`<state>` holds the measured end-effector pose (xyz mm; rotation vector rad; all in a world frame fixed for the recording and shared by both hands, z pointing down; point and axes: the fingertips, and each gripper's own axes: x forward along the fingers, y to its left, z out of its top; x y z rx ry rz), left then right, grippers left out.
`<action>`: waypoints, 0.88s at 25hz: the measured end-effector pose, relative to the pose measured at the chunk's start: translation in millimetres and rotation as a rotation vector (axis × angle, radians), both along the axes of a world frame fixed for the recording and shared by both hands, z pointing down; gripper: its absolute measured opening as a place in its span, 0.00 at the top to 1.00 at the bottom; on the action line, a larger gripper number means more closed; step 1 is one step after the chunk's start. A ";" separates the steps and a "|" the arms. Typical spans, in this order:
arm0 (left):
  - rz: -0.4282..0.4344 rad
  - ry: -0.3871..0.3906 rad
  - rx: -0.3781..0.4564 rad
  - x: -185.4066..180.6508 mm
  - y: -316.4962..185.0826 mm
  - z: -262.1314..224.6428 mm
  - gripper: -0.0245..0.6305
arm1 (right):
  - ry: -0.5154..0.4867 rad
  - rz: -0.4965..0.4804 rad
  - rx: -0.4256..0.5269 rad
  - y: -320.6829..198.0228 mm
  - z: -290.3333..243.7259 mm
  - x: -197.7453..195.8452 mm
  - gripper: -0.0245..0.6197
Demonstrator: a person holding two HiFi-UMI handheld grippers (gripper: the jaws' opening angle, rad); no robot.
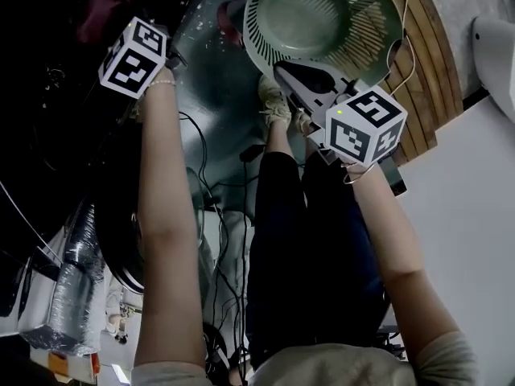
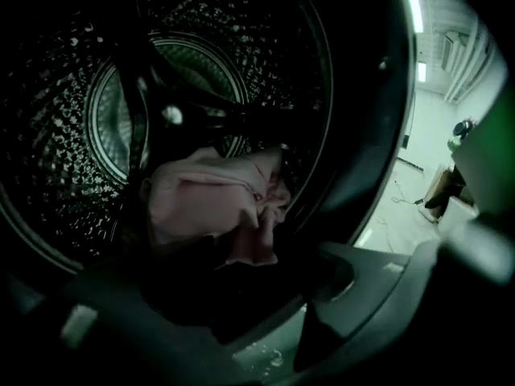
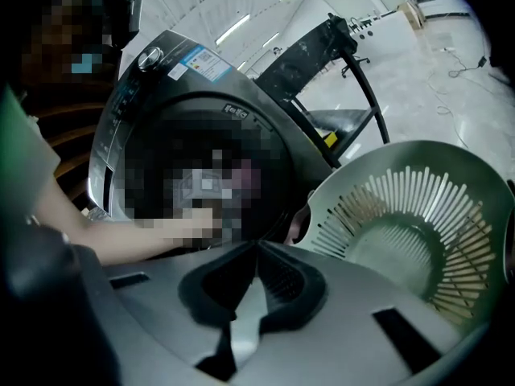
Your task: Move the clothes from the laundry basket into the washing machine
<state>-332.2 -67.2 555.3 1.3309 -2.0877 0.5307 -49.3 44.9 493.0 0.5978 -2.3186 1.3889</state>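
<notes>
Left gripper gapes, drop-off seemingly done, pink garment mid-frame in drum; closed, empty right gripper should next check laundry basket.

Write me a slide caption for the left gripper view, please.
Left gripper, jaws open, facing the washing machine drum where a pink garment lies loose.
</notes>
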 end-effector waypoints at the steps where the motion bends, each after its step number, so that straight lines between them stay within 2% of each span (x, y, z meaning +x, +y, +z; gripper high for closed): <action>1: -0.002 0.025 0.007 11.0 10.5 -6.0 0.55 | 0.000 0.004 0.008 -1.8 -5.4 1.2 0.94; 4: 0.026 0.113 0.061 52.2 35.9 -33.8 0.55 | 0.011 0.006 0.043 -9.0 -27.8 5.0 0.94; 10: 0.262 0.236 0.150 153.8 62.3 -136.3 0.55 | 0.006 -0.030 0.140 -18.7 -113.4 16.5 0.95; 13: 0.340 0.299 0.180 190.9 81.1 -201.4 0.55 | 0.003 -0.078 0.189 -9.9 -170.6 27.2 0.95; 18: 0.499 0.376 0.244 239.2 87.2 -306.9 0.56 | -0.053 -0.087 0.297 -10.7 -272.1 42.2 0.95; 20: 0.571 0.400 0.284 254.5 91.2 -353.9 0.59 | -0.073 -0.091 0.331 -7.3 -314.8 49.9 0.95; 22: 0.630 0.402 0.329 264.2 94.4 -400.1 0.70 | -0.096 -0.057 0.370 -9.2 -357.7 60.9 0.95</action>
